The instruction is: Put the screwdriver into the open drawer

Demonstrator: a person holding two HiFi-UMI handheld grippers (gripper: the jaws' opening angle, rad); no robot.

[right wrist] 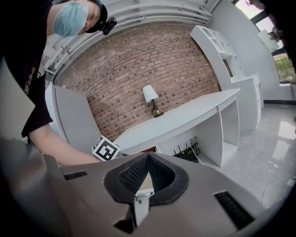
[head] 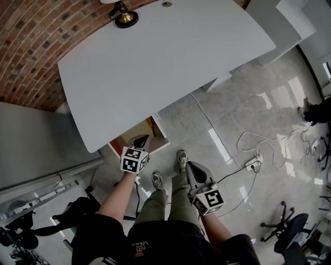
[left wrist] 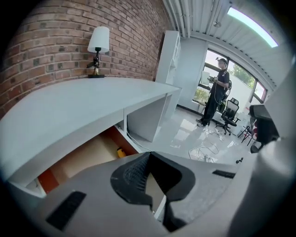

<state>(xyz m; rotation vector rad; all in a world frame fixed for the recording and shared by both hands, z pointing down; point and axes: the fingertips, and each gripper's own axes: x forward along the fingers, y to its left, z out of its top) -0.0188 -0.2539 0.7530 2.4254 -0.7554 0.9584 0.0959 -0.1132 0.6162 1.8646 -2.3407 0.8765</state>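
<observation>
White desk (head: 170, 57) against brick wall (head: 31, 46), lamp (head: 124, 15) at far edge. Drawer (left wrist: 88, 155) open under near edge; small yellow object (left wrist: 121, 152) inside, too small to identify. Left gripper (head: 143, 138) over drawer, right gripper (head: 190, 165) over floor; both pinched closed, empty.

The desk (left wrist: 83, 106) hides most of the drawer (left wrist: 88, 155), whose tiny yellow thing (left wrist: 121, 152) is perhaps the screwdriver.

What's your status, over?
Left gripper shut, empty, by open drawer. Right gripper shut, empty. Yellow item in drawer, possibly the screwdriver. Nothing in the way.
</observation>
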